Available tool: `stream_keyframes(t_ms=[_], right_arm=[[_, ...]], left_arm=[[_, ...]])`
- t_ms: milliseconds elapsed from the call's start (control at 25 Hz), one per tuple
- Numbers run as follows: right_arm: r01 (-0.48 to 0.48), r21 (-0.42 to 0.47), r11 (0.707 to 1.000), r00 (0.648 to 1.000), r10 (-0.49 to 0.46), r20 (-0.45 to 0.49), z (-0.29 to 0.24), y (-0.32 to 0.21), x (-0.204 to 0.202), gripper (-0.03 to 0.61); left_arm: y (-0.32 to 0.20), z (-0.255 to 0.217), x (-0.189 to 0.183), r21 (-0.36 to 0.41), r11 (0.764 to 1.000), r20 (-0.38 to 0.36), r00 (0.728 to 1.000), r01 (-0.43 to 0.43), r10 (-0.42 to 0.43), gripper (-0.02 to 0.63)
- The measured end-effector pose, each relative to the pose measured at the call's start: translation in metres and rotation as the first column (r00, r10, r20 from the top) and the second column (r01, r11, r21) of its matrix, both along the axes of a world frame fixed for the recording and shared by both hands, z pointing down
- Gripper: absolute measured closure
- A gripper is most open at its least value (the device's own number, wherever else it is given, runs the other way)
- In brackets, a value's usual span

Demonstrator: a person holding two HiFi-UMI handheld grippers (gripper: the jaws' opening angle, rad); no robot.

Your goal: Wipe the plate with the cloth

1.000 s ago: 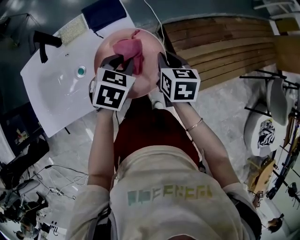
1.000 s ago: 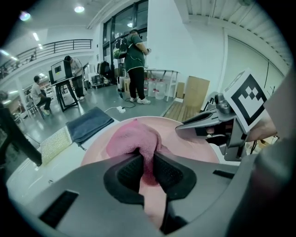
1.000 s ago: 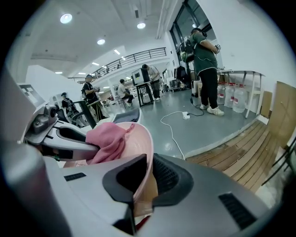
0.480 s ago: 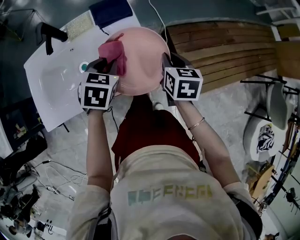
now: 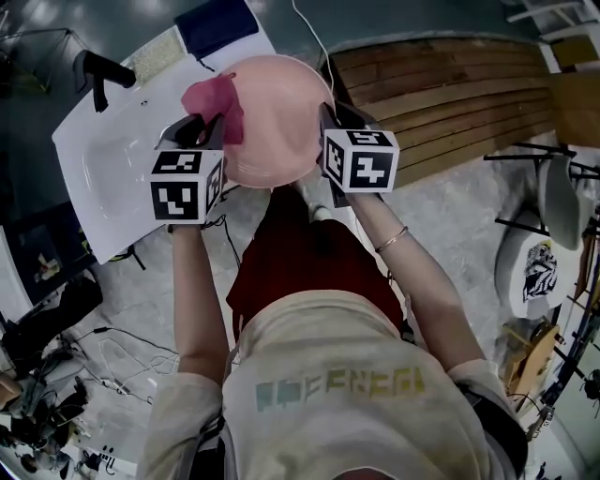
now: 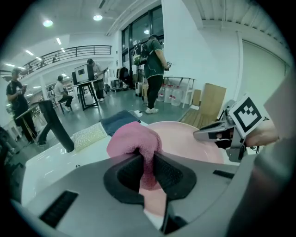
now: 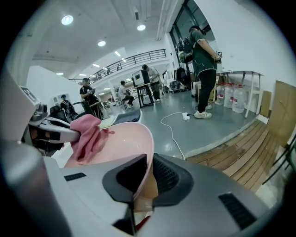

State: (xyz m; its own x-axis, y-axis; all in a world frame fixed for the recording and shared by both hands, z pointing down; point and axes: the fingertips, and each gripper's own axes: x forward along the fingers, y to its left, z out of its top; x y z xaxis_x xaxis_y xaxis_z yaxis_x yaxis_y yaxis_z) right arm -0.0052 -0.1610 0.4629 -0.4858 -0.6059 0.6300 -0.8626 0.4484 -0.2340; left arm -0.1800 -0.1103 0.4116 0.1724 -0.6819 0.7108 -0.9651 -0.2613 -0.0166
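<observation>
A pink plate is held in the air over the edge of a white sink. My right gripper is shut on the plate's right rim. My left gripper is shut on a bunched pink cloth, which lies against the plate's upper left part. In the left gripper view the cloth bulges out between the jaws with the plate behind it. In the right gripper view the cloth hangs over the plate's far side.
A white sink with a black tap lies at the left. A dark blue cloth and a pale sponge mat rest on its far edge. Wooden boards lie at the right. People stand in the background.
The left gripper with the cloth has moved left across the plate, from its middle to its upper left rim. The plate and right gripper have stayed nearly in place.
</observation>
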Motion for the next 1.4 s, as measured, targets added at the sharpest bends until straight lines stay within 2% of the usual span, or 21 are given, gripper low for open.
stream_keyframes(t_ms=[360, 720, 1000, 1400], right_arm=[[-0.023, 0.011, 1.0, 1.0, 0.023, 0.003, -0.002, 0.005, 0.005, 0.515], [-0.043, 0.018, 0.999, 0.999, 0.043, 0.001, -0.005, 0.007, 0.011, 0.515], [-0.049, 0.016, 0.999, 0.999, 0.05, -0.008, -0.002, 0.005, 0.009, 0.515], [-0.031, 0.024, 0.999, 0.999, 0.032, -0.021, -0.002, 0.005, 0.002, 0.515]], left_arm=[[-0.006, -0.011, 0.083, 0.029, 0.987, -0.087, 0.983, -0.16, 0.162, 0.548], [0.01, 0.008, 0.139, -0.023, 0.958, -0.126, 0.951, -0.288, 0.283, 0.548], [0.035, 0.028, 0.133, -0.075, 0.951, -0.123, 0.949, -0.301, 0.291, 0.548], [0.054, 0.033, 0.094, -0.112, 0.966, -0.108, 0.969, -0.233, 0.222, 0.548]])
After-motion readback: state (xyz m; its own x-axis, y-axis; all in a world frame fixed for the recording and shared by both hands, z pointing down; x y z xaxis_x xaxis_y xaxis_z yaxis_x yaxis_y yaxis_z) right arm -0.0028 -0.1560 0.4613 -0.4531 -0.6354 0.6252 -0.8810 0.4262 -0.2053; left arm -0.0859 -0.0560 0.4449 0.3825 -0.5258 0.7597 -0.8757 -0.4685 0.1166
